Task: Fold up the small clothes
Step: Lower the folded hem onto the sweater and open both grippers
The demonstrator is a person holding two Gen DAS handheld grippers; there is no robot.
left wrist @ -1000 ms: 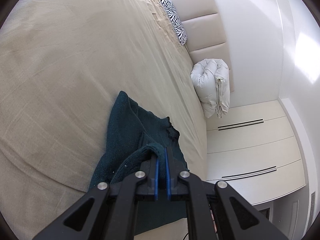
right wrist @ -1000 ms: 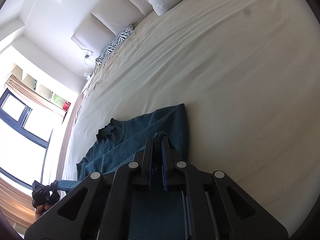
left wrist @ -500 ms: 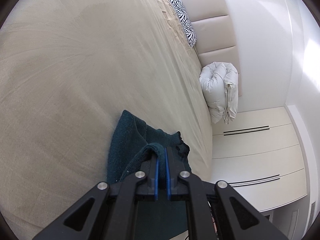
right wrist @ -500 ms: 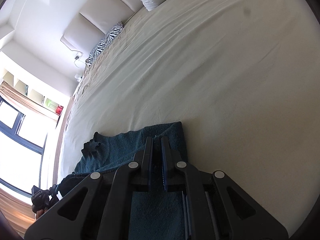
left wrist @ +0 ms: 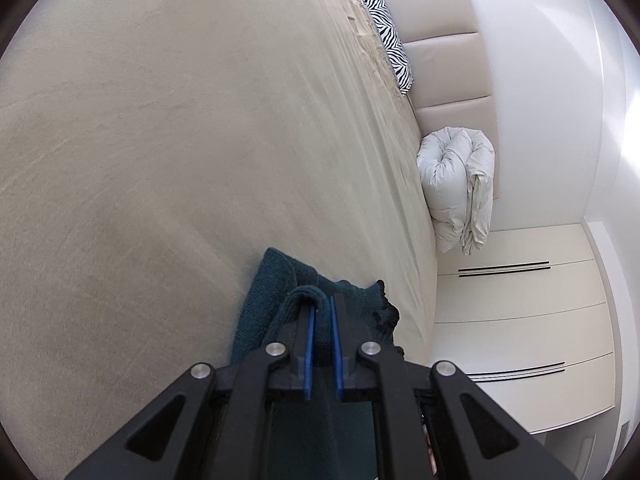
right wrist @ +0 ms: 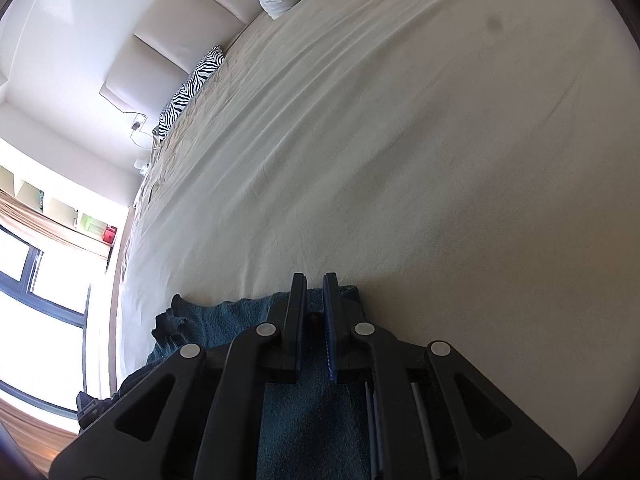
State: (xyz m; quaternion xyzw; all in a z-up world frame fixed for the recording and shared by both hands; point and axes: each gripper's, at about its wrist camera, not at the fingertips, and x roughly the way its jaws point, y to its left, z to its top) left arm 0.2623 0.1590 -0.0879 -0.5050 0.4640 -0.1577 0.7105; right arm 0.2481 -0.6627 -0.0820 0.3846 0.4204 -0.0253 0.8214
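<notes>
A wide bed covered with a smooth beige fabric sheet (left wrist: pixel 168 152) fills most of both wrist views. Along its far end runs a padded cream upholstered headboard (left wrist: pixel 440 52), and beyond the bed's side stands a bank of cream cabinet fronts with dark slot handles (left wrist: pixel 516 320). In the right wrist view a tall dark-framed window (right wrist: pixel 44 276), bright with daylight, sits past the other side of the bed.

A rolled pale grey puffy duvet (left wrist: pixel 456 184) leans at the headboard end, well apart from a black-and-white zebra-striped pillow (left wrist: pixel 390 42) lying along the same end.

A dark teal knitted garment (left wrist: pixel 272 292) lies at the near edge of the bed, close under both cameras, partly flat on the sheet and partly lifted. The black two-finger left gripper (left wrist: pixel 321 310), with blue pads (left wrist: pixel 309 344), is clenched on a raised fold of this knit, which loops over the tip of one finger. The black right gripper (right wrist: pixel 315 290) has its fingers drawn close together over the garment's other end, with teal cloth visible beneath and between them; it appears to be pinching the fabric edge.

No brand, label or readable writing shows on anything.
</notes>
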